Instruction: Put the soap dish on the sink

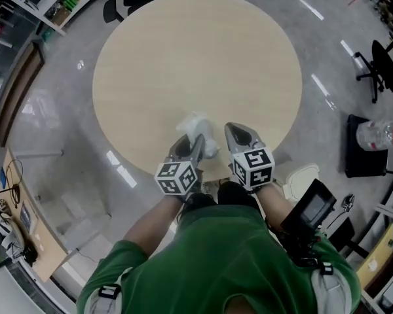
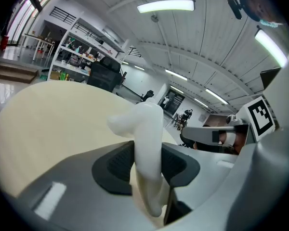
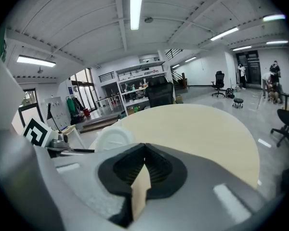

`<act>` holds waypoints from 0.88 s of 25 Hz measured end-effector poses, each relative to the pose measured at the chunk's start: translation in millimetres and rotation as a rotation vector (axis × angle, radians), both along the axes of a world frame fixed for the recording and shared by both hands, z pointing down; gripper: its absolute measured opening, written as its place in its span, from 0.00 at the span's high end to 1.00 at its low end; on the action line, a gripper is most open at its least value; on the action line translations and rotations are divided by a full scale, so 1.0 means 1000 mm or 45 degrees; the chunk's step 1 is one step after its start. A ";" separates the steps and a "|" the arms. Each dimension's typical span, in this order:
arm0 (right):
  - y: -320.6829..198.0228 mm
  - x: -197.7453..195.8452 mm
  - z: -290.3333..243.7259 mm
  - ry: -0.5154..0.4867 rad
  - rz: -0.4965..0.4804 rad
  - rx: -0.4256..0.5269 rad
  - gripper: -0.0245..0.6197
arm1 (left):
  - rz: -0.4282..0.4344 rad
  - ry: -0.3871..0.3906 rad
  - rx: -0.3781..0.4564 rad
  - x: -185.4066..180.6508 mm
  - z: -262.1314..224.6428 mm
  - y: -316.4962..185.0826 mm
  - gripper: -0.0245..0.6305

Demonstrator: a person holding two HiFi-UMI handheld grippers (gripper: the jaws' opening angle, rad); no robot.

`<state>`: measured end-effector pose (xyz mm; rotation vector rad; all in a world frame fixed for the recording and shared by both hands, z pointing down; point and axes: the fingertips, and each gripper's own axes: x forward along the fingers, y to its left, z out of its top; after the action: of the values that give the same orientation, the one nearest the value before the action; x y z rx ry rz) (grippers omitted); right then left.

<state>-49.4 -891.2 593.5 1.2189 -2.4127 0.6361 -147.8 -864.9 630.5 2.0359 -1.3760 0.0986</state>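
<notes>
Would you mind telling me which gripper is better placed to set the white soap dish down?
Left. The left gripper clamps the white soap dish between its pads, over the near edge of the round table. The right gripper is shut and empty beside it.

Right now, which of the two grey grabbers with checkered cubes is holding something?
The left gripper: its jaws pinch the white plastic soap dish, while the right gripper is shut on nothing.

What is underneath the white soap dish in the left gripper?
The bare beige top of the round table, near its rim. The soap dish, clamped in the left gripper, covers the spot directly below, so contact with the table cannot be judged.
</notes>
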 end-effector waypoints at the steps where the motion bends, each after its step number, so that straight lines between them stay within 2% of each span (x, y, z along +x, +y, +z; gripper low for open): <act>1: -0.002 0.003 0.007 0.003 -0.002 -0.019 0.96 | 0.006 -0.005 -0.020 0.004 0.008 -0.003 0.73; 9: -0.017 0.025 0.047 0.006 -0.011 -0.132 0.96 | 0.034 0.007 -0.157 0.030 0.053 -0.024 0.73; 22: -0.037 0.027 0.082 0.004 -0.068 -0.224 0.96 | 0.003 0.037 -0.284 0.035 0.088 -0.043 0.73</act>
<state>-22.1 -928.2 675.7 1.0799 -2.3225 0.8103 -112.6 -907.5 718.3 1.8467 -1.2844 0.2129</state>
